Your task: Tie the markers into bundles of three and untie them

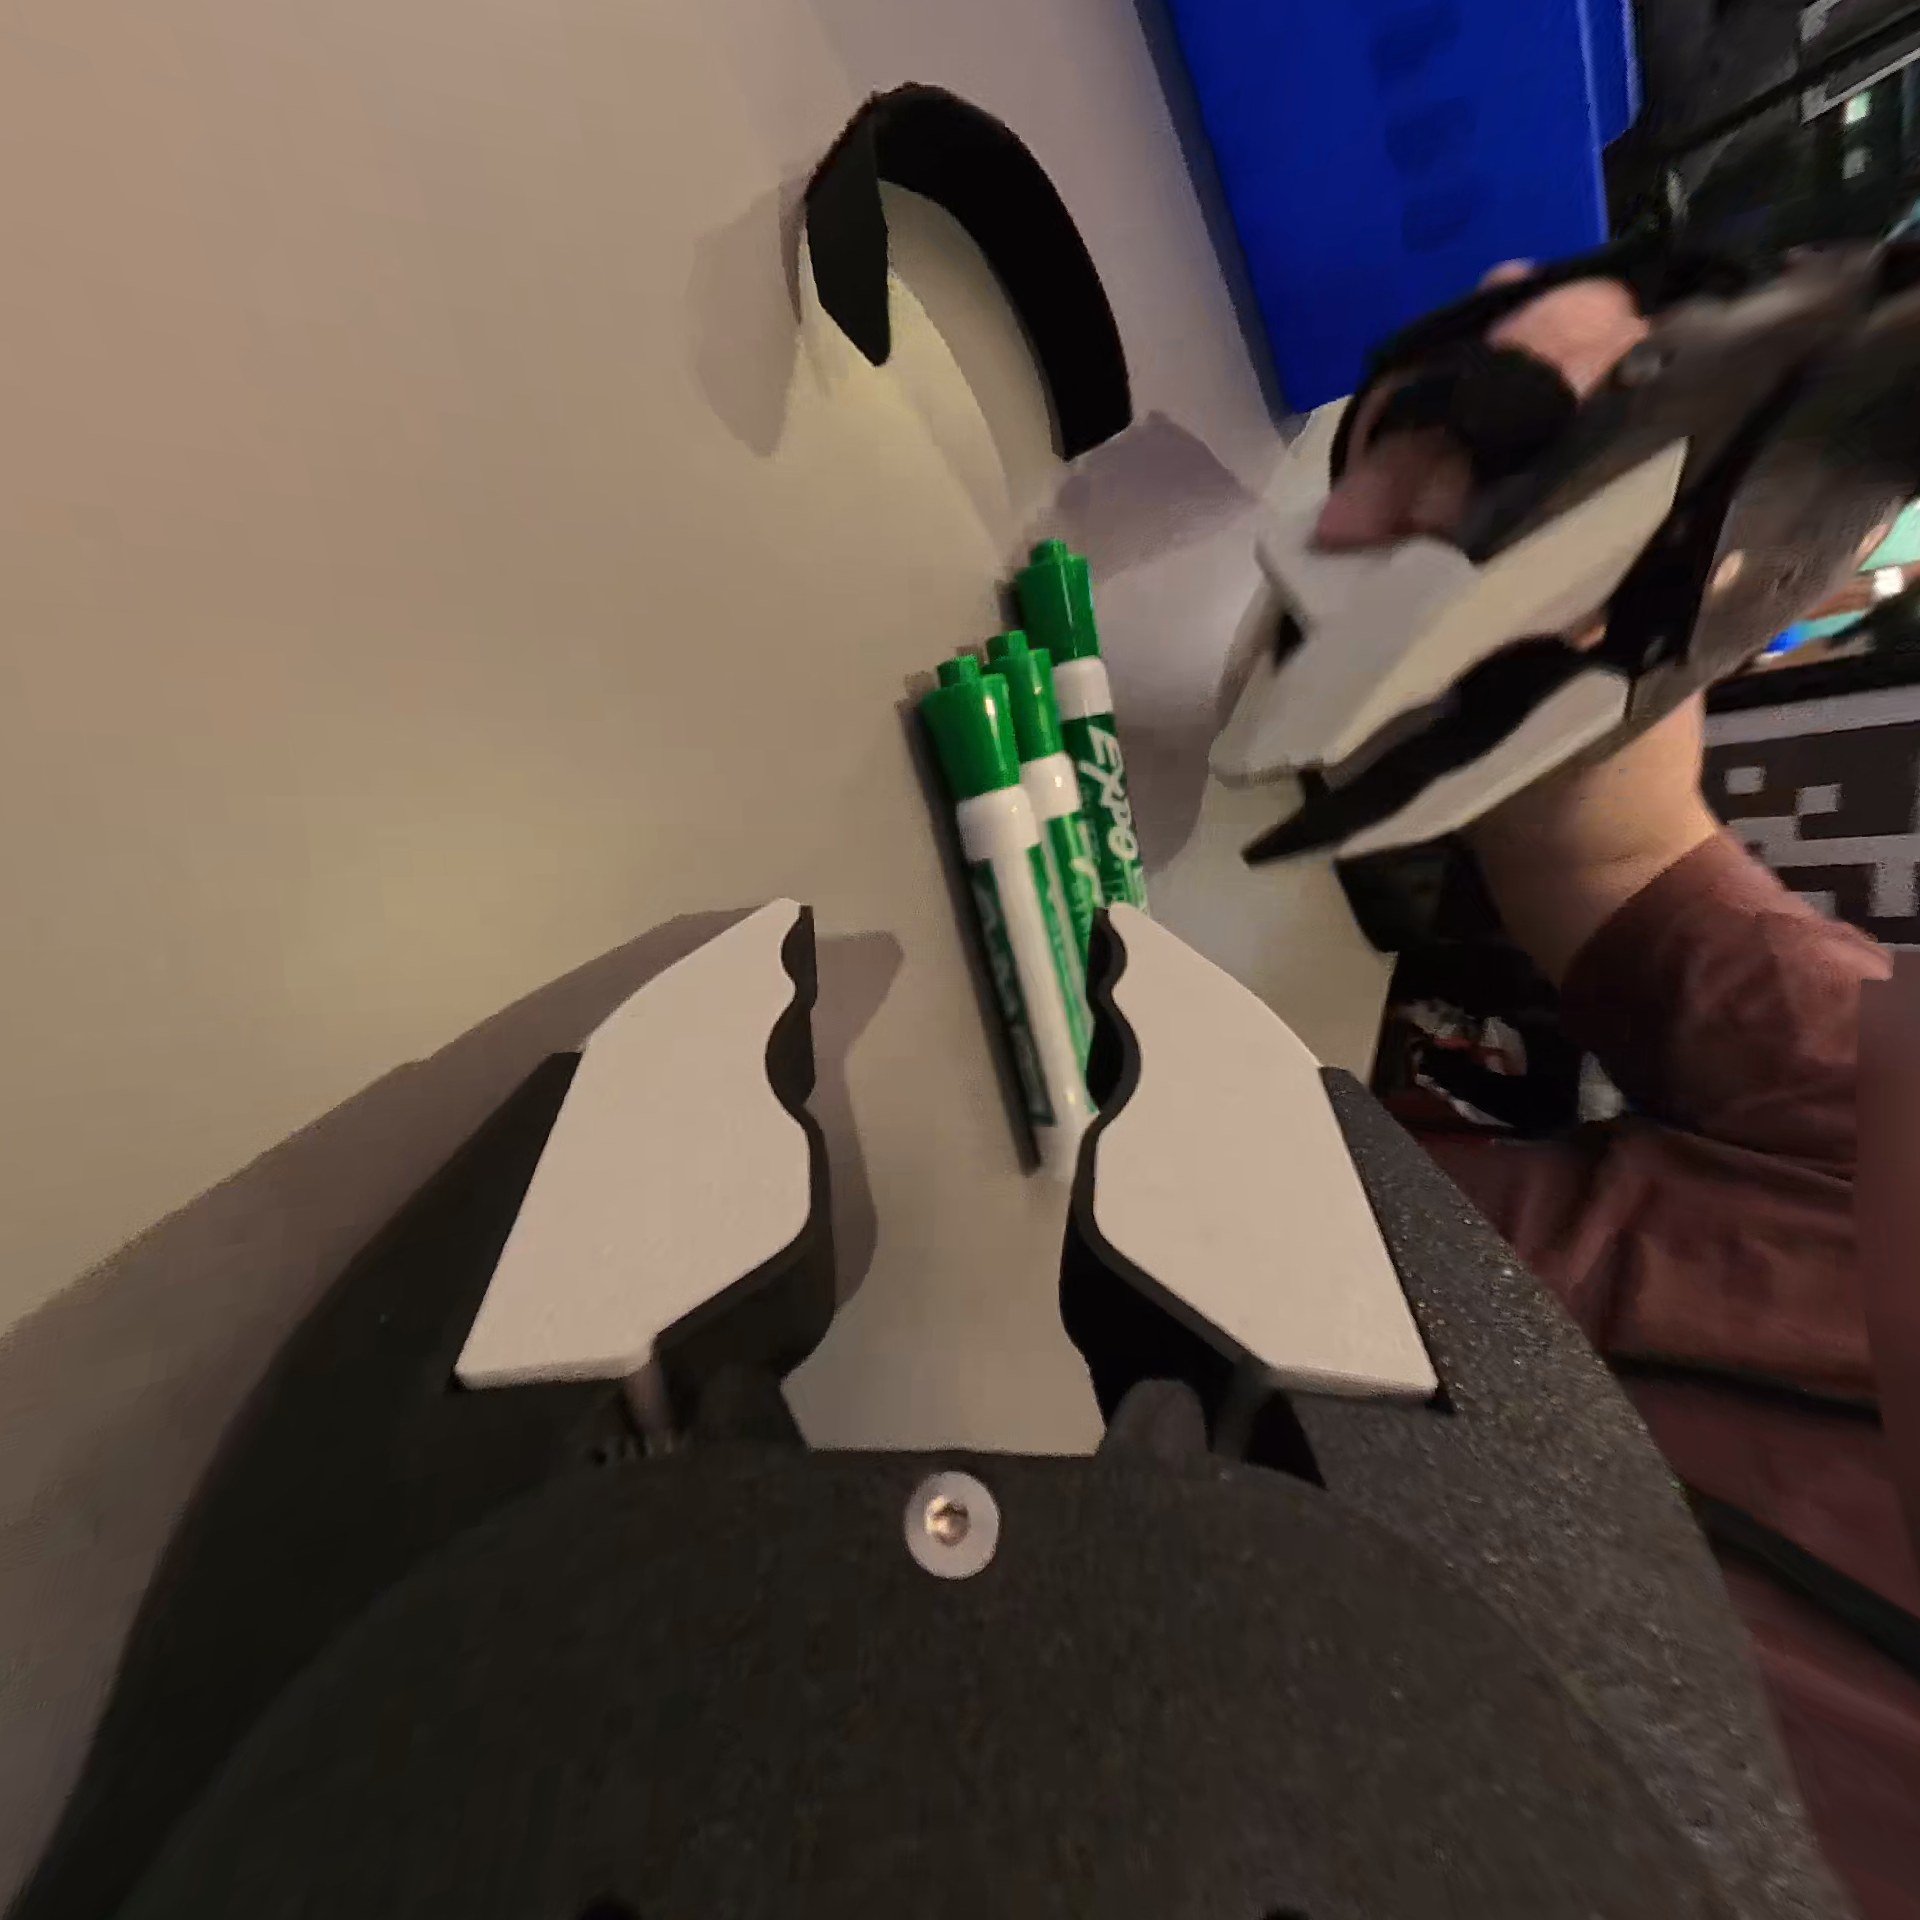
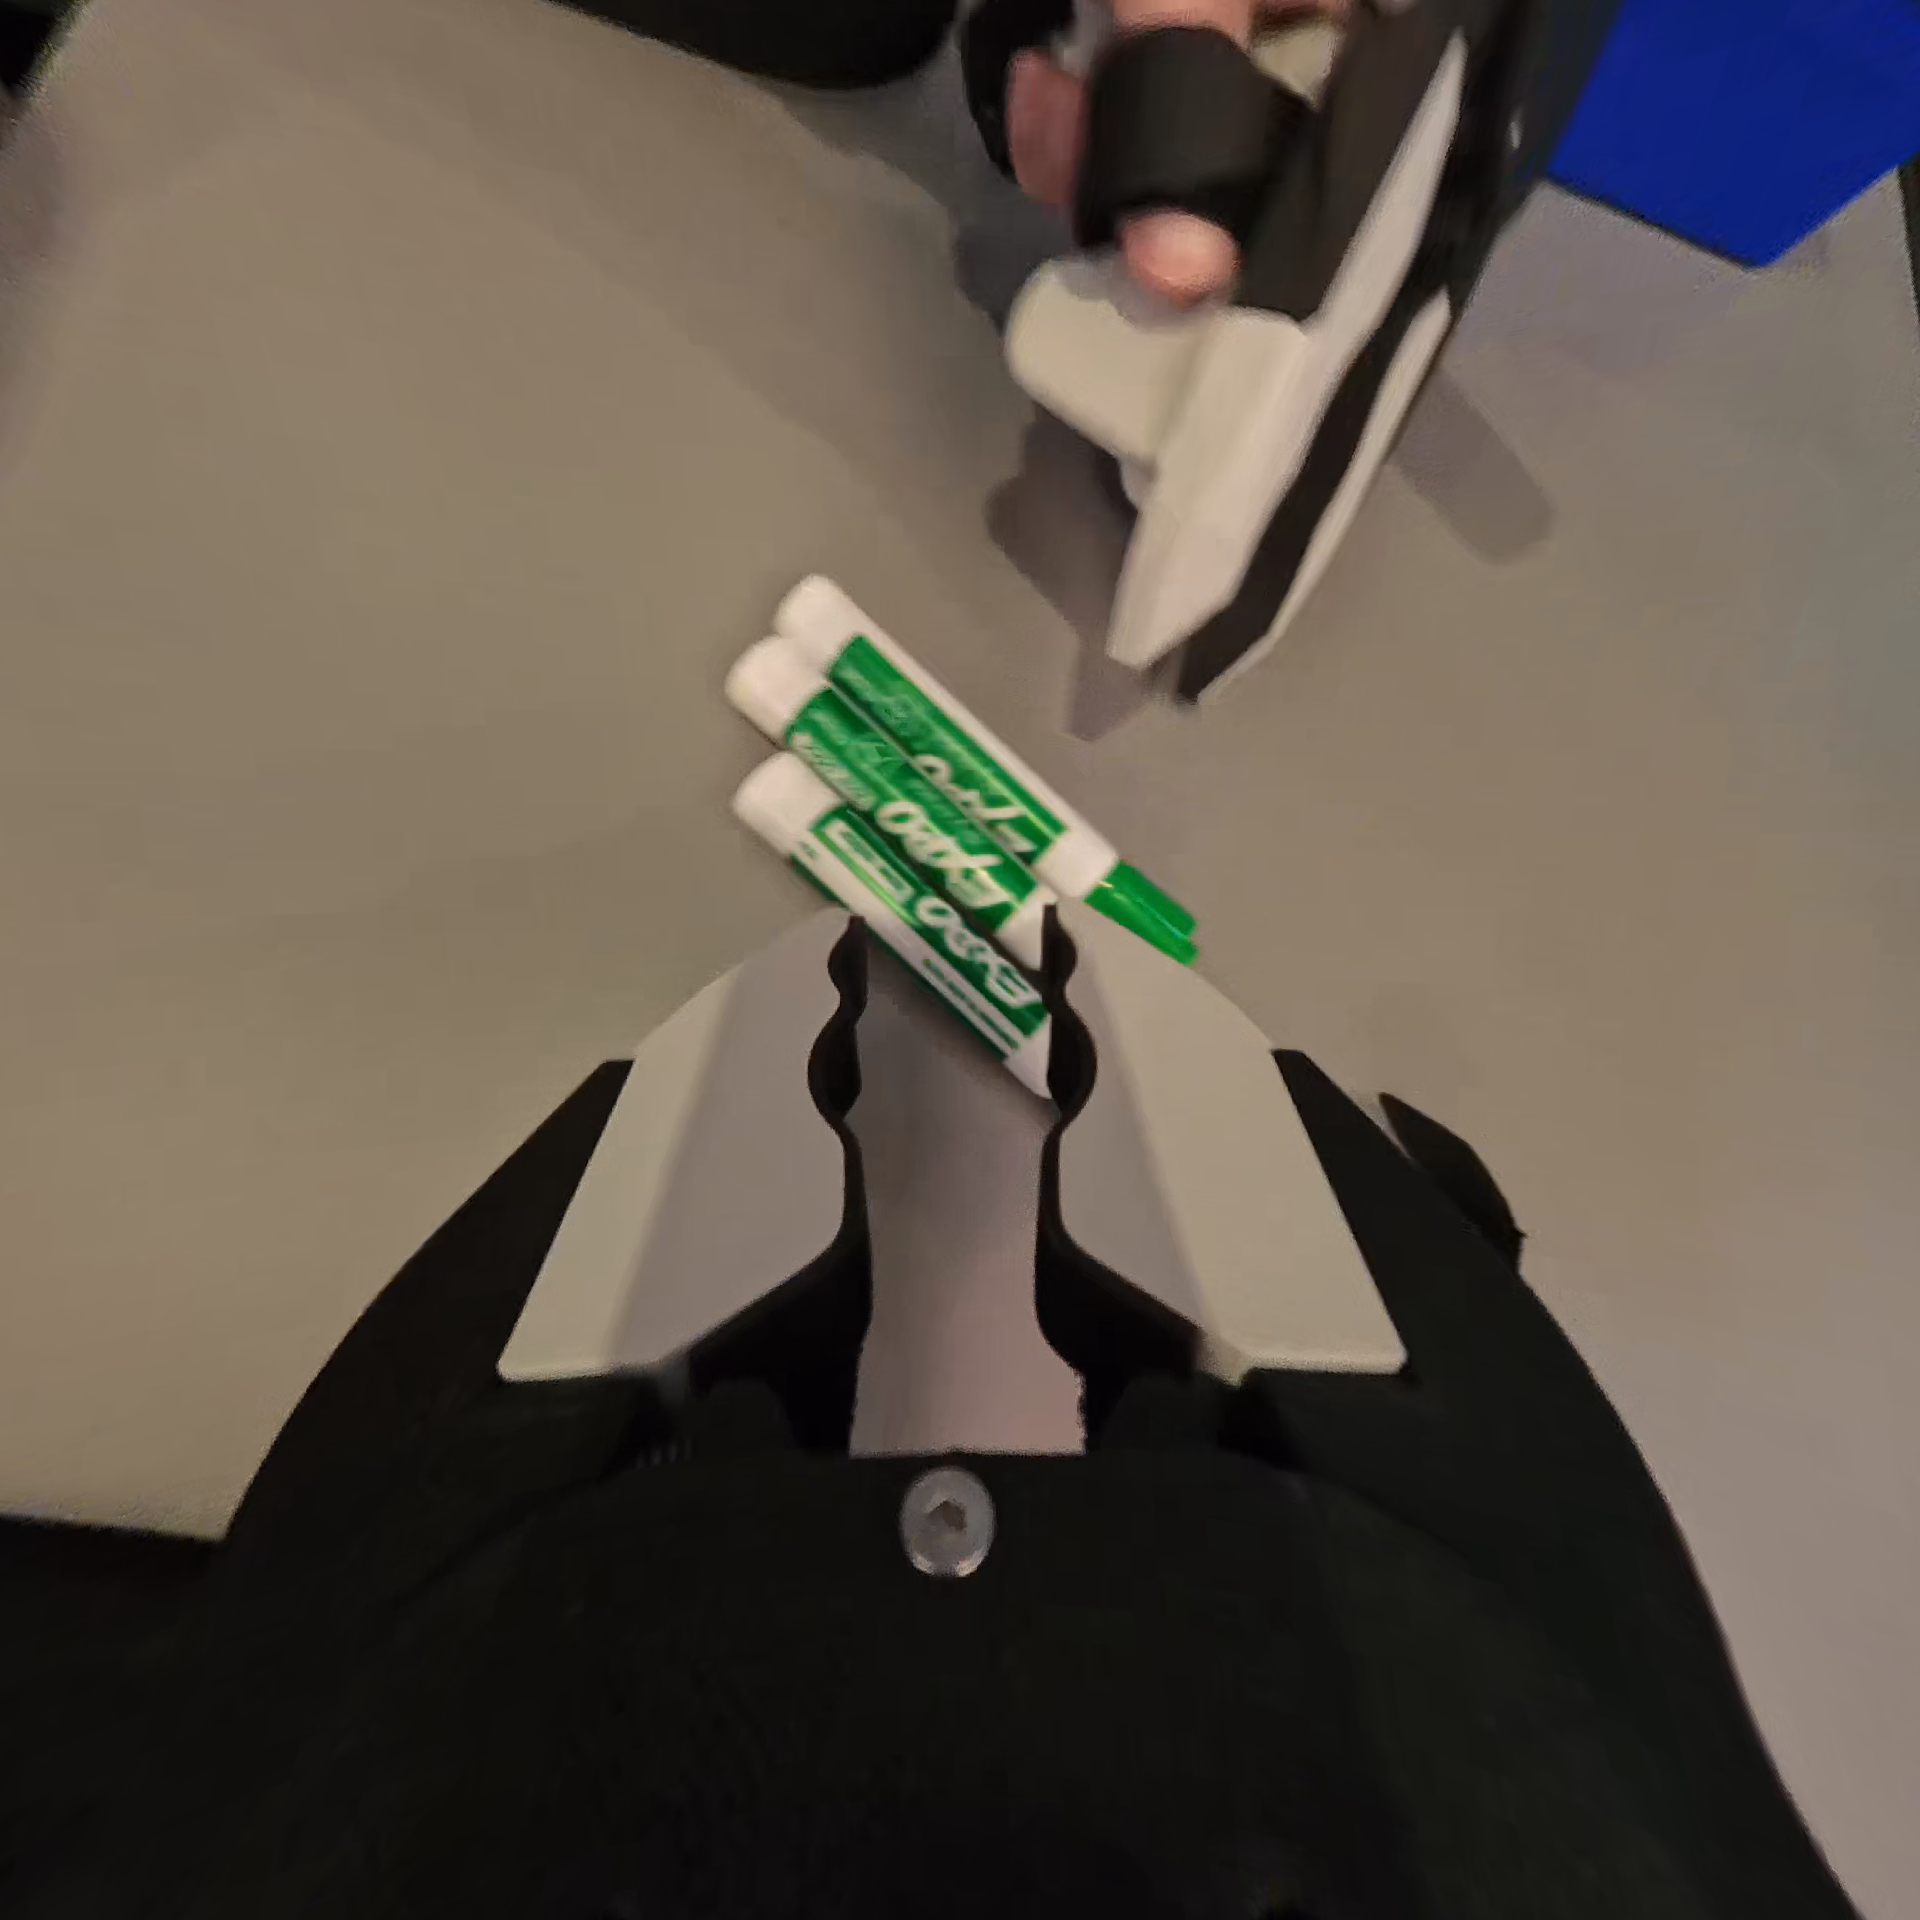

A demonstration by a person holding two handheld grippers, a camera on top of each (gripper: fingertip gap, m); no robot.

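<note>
Three green-capped white whiteboard markers (image 1: pixel 1023 831) lying side by side, loose, on the pale grey table (image 1: pixel 416 623), at centre frame in the left wrist view. Caps pointing up the frame there, one marker pushed further up than the other two. Black hook-and-loop strap (image 1: pixel 997 249) curled in an arch on the table in the upper middle, well apart from the markers, wrapped around nothing.

Left hand-held gripper (image 1: pixel 951 1023) low over the table at lower centre, jaws parted with a clear gap, nothing clamped; marker barrels running down just inside the right-side finger, contact hard to judge.

Right hand-held gripper (image 1: pixel 1382 748) at the right edge of that view, blurred, above the table just right of the markers, held by a hand (image 1: pixel 1434 488) with a dark red sleeve (image 1: pixel 1714 1039) below.

Over to the right wrist view: same markers (image 2: pixel 925 821) at centre, running diagonally. Right hand-held gripper (image 2: pixel 951 977) parted and empty, nearest marker crossing between its tips. Left hand-held gripper (image 2: pixel 1226 561) blurred in the upper right, tips above the table near the markers. Blue box-like object (image 2: pixel 1745 114) in the top right corner.
</note>
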